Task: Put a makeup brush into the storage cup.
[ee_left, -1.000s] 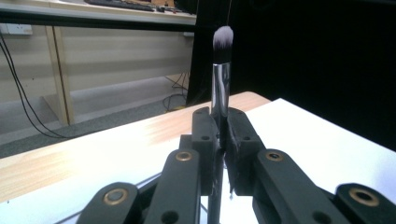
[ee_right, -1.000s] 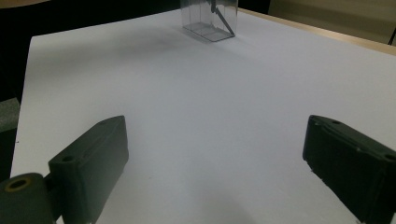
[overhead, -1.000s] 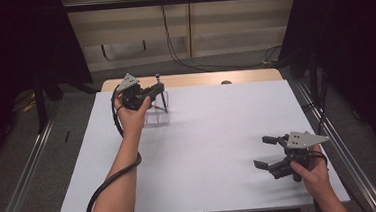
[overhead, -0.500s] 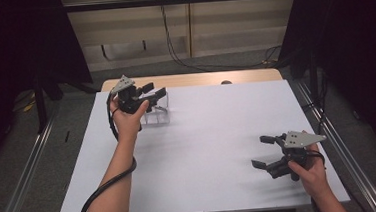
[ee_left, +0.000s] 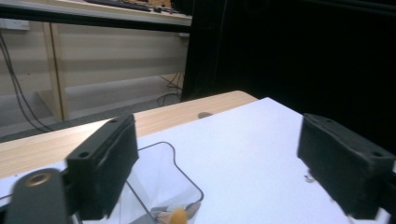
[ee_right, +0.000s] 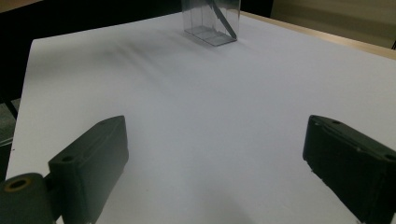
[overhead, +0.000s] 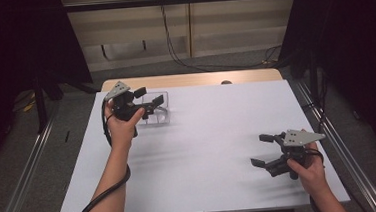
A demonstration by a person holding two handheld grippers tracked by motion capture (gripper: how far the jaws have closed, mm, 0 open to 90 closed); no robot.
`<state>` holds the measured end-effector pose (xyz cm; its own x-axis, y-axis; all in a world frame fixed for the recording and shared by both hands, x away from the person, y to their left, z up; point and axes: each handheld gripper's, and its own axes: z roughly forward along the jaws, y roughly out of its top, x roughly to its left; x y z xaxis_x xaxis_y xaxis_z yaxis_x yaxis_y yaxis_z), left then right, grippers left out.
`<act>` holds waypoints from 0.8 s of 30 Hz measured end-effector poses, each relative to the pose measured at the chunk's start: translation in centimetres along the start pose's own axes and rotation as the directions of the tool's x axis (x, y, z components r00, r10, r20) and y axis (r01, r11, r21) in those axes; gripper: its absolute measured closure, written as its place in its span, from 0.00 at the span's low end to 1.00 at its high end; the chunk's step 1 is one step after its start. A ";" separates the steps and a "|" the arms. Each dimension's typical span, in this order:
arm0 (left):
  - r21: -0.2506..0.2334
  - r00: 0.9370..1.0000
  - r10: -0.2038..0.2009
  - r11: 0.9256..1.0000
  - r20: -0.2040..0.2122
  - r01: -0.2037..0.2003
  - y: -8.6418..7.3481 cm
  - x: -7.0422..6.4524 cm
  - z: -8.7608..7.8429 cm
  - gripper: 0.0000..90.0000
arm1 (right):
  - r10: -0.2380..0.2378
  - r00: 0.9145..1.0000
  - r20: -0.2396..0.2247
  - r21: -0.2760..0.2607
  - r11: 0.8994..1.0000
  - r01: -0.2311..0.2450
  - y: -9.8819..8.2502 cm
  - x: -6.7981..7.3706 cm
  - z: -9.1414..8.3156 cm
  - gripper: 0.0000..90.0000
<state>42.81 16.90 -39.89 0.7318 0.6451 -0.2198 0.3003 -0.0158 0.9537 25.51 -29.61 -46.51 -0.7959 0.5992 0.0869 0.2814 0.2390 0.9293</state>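
Note:
A clear plastic box [overhead: 157, 117] stands at the far left of the white table top [overhead: 213, 134]. In the left gripper view the clear box [ee_left: 161, 179] lies below the jaws, with a small orange-tipped object [ee_left: 178, 215] at its bottom. My left gripper [overhead: 149, 96] hovers just above the box, at its left edge; its jaws have just been opening and stand wide with nothing between them [ee_left: 215, 163]. My right gripper [overhead: 260, 150] rests open near the front right, with bare table between its jaws [ee_right: 215, 158]. The clear box [ee_right: 212, 21] shows far off in its view.
A strip of wooden table edge [overhead: 189, 80] runs along the far side, with a small dark spot [overhead: 226, 82] on it. Metal rails [overhead: 339, 140] flank the table. Cables [overhead: 182, 56] hang against the back wall, and black curtains close both sides.
The left gripper's jaws went from shut to wide open above the box. The left hand drew a little to the left and toward me. The right gripper stayed where it was.

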 end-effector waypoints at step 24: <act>0.000 0.993 0.039 0.999 0.111 -0.039 -2.2 -1.2 -4.3 0.02 | 0.000 1.000 0.017 0.002 1.000 0.000 -0.3 0.8 -0.2 0.07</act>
<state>38.65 19.44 -40.80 0.8065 0.5550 -0.2039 0.2713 -0.0409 0.9616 24.71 -29.40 -46.61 -0.7867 0.6121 0.0805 0.2825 0.2410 0.9285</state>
